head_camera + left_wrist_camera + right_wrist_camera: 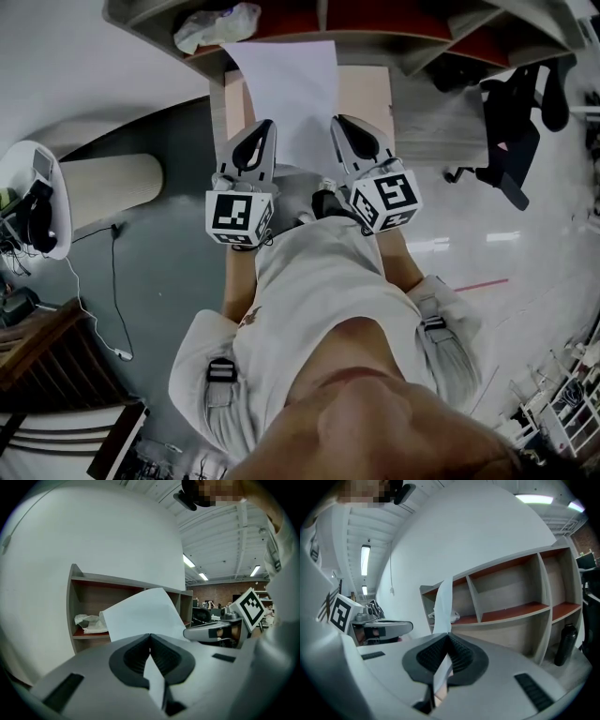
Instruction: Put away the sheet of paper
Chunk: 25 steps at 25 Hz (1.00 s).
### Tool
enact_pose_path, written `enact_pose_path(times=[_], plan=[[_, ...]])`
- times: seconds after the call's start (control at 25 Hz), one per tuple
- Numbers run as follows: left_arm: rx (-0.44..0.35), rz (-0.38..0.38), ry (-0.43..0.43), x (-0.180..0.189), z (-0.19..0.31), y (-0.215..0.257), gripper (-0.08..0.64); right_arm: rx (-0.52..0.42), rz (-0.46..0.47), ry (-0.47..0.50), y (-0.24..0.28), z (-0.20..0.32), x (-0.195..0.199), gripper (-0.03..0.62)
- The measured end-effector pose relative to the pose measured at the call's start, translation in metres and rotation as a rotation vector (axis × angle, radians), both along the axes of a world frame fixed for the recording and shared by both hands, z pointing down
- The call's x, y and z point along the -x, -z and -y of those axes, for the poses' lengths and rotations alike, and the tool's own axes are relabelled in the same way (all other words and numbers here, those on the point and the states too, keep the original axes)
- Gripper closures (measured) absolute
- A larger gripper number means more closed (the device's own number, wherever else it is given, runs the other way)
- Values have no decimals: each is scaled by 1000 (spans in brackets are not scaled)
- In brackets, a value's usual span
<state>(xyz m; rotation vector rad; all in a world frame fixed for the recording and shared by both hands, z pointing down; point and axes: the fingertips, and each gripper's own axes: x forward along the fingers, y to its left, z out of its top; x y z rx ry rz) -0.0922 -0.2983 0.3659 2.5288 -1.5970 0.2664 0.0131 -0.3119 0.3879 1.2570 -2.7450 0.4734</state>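
Note:
A white sheet of paper (286, 89) is held out in front of the person, its far edge toward a wooden shelf unit (375, 37). My left gripper (258, 129) is shut on the sheet's near left edge. My right gripper (343, 124) is shut on its near right edge. In the left gripper view the paper (140, 613) rises from the closed jaws of the left gripper (150, 637), with the shelf (89, 602) behind it. In the right gripper view the sheet (443, 604) shows nearly edge-on, pinched in the right gripper (449, 637).
A crumpled white bag (216, 23) lies in the shelf's left compartment. The other compartments (511, 597) look bare. A dark bottle (566, 644) stands by the shelf's right end. An office chair (516, 122) is at the right, a round white table (37, 197) at the left.

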Motion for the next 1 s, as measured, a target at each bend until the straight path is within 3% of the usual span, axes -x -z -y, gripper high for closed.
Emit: enact_pose_path(times=[0.44,0.72,1.0], plan=[[46,-14,-6,-21,35,-27,540,81,-7,14,-37,34,-19,571],[63,-40,-18,-37,47,-51,539,133,47,29,-72,48,-36,572],[101,16,-46,-42,49,-81,540,179,31,18,-111,55,-48,572]])
